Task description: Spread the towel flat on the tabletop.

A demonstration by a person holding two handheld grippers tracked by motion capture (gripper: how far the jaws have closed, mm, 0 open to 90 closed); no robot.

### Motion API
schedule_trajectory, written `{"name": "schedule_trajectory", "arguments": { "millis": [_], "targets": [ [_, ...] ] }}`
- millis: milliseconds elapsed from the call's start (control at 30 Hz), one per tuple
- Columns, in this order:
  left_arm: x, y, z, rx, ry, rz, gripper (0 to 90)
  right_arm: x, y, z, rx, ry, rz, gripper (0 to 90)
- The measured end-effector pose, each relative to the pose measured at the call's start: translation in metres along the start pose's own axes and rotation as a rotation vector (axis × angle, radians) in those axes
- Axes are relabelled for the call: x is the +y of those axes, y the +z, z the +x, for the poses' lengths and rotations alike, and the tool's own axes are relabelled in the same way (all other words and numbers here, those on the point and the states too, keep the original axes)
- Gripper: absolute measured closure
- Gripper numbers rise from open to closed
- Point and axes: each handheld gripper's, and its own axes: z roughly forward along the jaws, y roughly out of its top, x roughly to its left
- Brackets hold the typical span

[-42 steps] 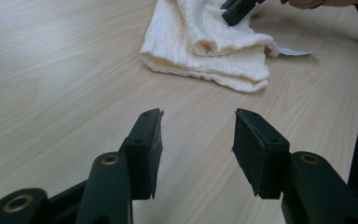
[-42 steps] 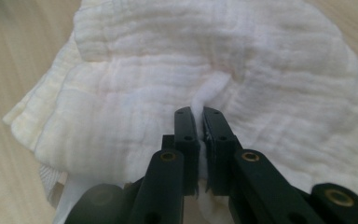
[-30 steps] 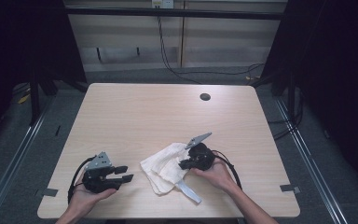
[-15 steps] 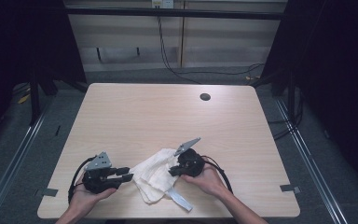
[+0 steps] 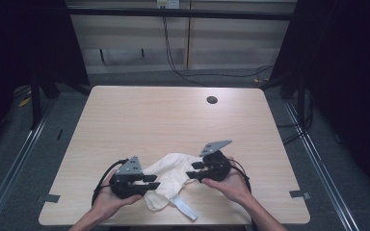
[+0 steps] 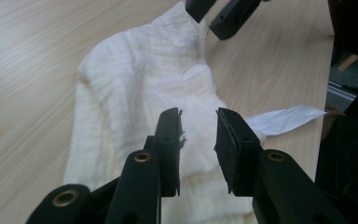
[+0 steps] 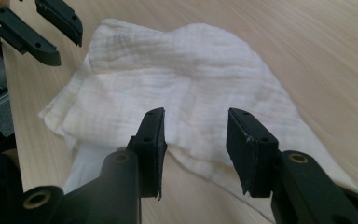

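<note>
The white cloth (image 5: 171, 179) lies rumpled on the table (image 5: 173, 120) between the two tongs, and it looks light, limp and thin, likely to sag wherever it's lifted, so a corner or folded edge seems the best hold. The left gripper (image 6: 198, 135), jaws just closing, has cloth between its pads without pinching it. The right gripper (image 7: 193, 140), just opening, hangs released over the near hem.

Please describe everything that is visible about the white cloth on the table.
The white cloth is soft, crinkled, gauze-like fabric, loosely folded in rumpled layers. It lies flat on the wooden table near the front edge. A smooth white strip sticks out toward the edge. The left tool and right tool are at its two sides, jaws apart, gripping nothing.
</note>
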Motion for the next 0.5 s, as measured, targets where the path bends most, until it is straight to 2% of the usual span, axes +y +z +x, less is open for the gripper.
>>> {"name": "schedule_trajectory", "arguments": {
  "millis": [67,100,133,167,200,267,300,367,433,467,500],
  "targets": [
    [0.004,0.008,-0.004,-0.021,-0.005,-0.019,73.5,-0.007,-0.009,-0.006,-0.028,0.002,-0.007,55.7],
    [0.004,0.008,-0.004,-0.021,-0.005,-0.019,74.8,-0.011,-0.013,-0.009,-0.024,0.002,-0.023,54.4],
    [0.002,0.016,-0.011,-0.036,0.004,-0.017,75.2,-0.018,-0.017,-0.013,-0.006,0.005,-0.044,54.4],
    [0.001,0.02,-0.015,-0.038,0.039,0.021,75.3,-0.021,-0.019,-0.016,-0.019,0.019,-0.051,54.4],
    [-0.001,0.023,-0.018,-0.034,0.068,0.026,75.3,-0.025,-0.021,-0.019,-0.046,0.034,-0.054,54.5],
    [-0.004,0.022,-0.018,-0.066,0.047,0.022,74.3,-0.032,-0.025,-0.027,-0.063,0.044,-0.04,56.3],
    [-0.005,0.021,-0.017,-0.058,0.055,0.032,72.5,-0.036,-0.027,-0.031,-0.079,0.064,-0.051,56.7],
    [-0.009,0.021,-0.014,-0.065,0.042,0.029,69.5,-0.042,-0.028,-0.038,-0.087,0.092,-0.039,57.6],
    [-0.011,0.022,-0.013,-0.058,0.038,0.033,64.5,-0.047,-0.027,-0.044,-0.111,0.102,-0.028,57.7],
    [-0.011,0.022,-0.013,-0.07,0.033,0.024,63.7,-0.048,-0.026,-0.046,-0.113,0.11,-0.02,57.7],
    [-0.01,0.021,-0.014,-0.07,0.043,0.026,63.1,-0.049,-0.025,-0.047,-0.118,0.11,-0.018,57.7]
  ]
}}
